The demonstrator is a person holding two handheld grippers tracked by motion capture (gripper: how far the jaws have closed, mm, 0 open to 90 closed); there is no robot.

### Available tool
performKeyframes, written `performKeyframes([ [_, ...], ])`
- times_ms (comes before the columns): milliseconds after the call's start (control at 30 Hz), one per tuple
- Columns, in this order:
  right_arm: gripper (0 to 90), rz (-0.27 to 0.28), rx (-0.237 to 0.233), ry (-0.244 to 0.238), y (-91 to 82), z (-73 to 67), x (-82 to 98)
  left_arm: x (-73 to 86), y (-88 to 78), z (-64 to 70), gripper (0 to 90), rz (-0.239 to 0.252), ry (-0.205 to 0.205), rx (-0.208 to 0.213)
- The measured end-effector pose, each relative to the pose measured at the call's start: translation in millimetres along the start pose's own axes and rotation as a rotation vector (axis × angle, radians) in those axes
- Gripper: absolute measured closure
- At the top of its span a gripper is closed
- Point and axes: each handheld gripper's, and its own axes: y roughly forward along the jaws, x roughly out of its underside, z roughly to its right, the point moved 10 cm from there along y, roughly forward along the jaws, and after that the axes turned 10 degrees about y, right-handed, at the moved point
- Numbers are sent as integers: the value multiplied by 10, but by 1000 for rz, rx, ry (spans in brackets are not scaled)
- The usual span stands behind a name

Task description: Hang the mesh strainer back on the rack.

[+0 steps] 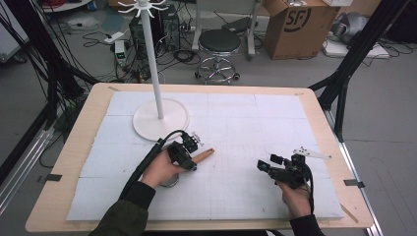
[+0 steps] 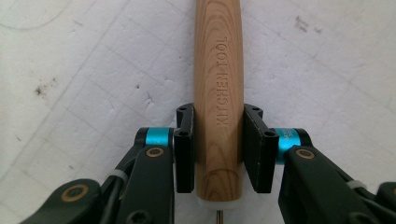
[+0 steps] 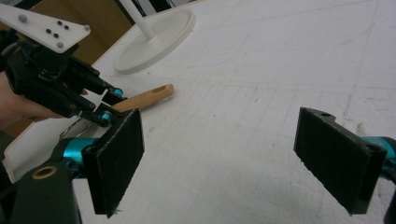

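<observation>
1. The left gripper (image 2: 218, 149) has its jaws closed on the light wooden handle stamped "KITCHEN TOOL" (image 2: 218, 93), one black pad pressed to each side.
2. That handle lies just in front of the round white base of the hook stand (image 1: 160, 119), low over the white foam-covered surface (image 1: 236, 196), its free end pointing right.
3. The right gripper (image 3: 233, 158) hovers well to the right of the stand, jaws wide apart and holding nothing.
</observation>
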Motion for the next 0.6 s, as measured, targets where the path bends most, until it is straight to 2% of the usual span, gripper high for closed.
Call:
performKeyframes([
  [67,151,7,-1,-3,-1,5,-10,10,-10,-14,687,20,-10,12],
  [133,151,12,0,0,-9,6,-17,4,-13,-6,686,22,0,6],
  [233,151,17,1,10,-27,5,-22,7,-40,-22,686,42,-6,6],
  [500,151,19,5,0,-19,12,-19,3,-283,-84,686,157,-19,-22],
  [567,151,18,4,3,-26,12,-20,-5,-353,-112,686,200,-16,-46],
  [600,151,18,5,3,-27,12,-20,-16,-396,-128,686,231,-7,-71],
])
